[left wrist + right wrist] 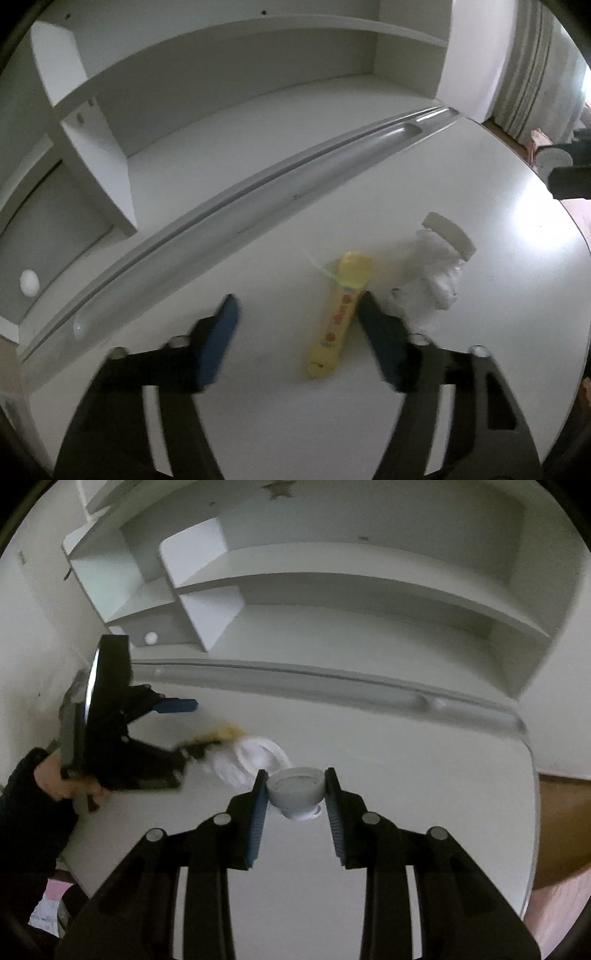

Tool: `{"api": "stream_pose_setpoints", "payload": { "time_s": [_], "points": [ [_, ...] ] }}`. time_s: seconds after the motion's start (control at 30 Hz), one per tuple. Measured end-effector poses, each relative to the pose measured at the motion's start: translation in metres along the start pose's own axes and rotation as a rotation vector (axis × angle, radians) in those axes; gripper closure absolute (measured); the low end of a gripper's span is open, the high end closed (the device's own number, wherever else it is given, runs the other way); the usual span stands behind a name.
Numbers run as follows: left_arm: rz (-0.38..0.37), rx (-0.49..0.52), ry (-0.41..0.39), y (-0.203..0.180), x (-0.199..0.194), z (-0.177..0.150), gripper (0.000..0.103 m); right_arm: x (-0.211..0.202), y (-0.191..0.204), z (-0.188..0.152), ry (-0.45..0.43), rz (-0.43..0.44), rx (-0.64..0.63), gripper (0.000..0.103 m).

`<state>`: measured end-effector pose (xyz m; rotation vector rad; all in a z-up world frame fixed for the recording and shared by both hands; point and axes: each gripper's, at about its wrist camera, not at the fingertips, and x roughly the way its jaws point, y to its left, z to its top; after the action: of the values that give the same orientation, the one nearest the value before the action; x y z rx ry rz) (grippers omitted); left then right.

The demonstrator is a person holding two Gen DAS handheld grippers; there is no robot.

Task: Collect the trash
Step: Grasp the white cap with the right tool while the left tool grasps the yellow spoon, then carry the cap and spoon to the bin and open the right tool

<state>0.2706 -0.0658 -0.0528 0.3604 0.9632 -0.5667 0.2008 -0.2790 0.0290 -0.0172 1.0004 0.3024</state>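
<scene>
A yellow wrapper tube (338, 314) lies on the white desk (280, 406), with a crumpled white tissue (432, 284) and a white round lid (448, 234) just right of it. My left gripper (297, 312) is open low over the desk, its right fingertip beside the tube. In the right wrist view, my right gripper (296, 784) is shut on a small white cup (295, 790), held above the desk. The left gripper (184, 725), the yellow tube (221, 733) and the tissue with lid (251, 758) show to its left.
A long groove (258, 184) runs across the desk before white shelf compartments (96, 155). A small white ball (29, 282) sits in a left cubby. The desk's rounded edge (533, 812) is at right, with brown floor beyond.
</scene>
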Motion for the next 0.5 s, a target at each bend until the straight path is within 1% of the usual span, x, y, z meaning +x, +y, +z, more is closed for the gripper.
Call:
{"api": "stream_pose_setpoints", "payload": {
  "time_s": [0.07,0.1,0.17,0.2,0.27,0.37,0.43,0.5],
  "points": [
    [0.000,0.009,0.005,0.000,-0.003,0.001,0.070,-0.008,-0.015,-0.012,-0.006,-0.013,0.028,0.072],
    [0.008,0.010,0.009,-0.002,-0.004,0.000,0.089,-0.017,-0.027,-0.024,-0.012,-0.025,0.053,0.072],
    [0.015,-0.013,0.018,0.002,-0.004,0.003,0.091,-0.030,-0.043,-0.042,-0.022,-0.038,0.090,0.072],
    [0.011,-0.035,0.017,0.003,-0.006,0.003,0.091,-0.036,-0.050,-0.052,-0.030,-0.046,0.115,0.072],
    [0.029,-0.056,0.008,0.000,-0.016,0.004,0.091,-0.051,-0.068,-0.074,-0.050,-0.071,0.167,0.072],
    [0.032,-0.070,-0.021,-0.011,-0.035,0.009,0.091,-0.083,-0.103,-0.122,-0.095,-0.125,0.278,0.072],
    [0.015,-0.059,-0.055,-0.034,-0.055,0.017,0.091,-0.102,-0.122,-0.149,-0.122,-0.181,0.329,0.072],
    [-0.013,-0.018,-0.088,-0.067,-0.069,0.029,0.091,-0.121,-0.142,-0.181,-0.144,-0.242,0.390,0.072]
  ]
}}
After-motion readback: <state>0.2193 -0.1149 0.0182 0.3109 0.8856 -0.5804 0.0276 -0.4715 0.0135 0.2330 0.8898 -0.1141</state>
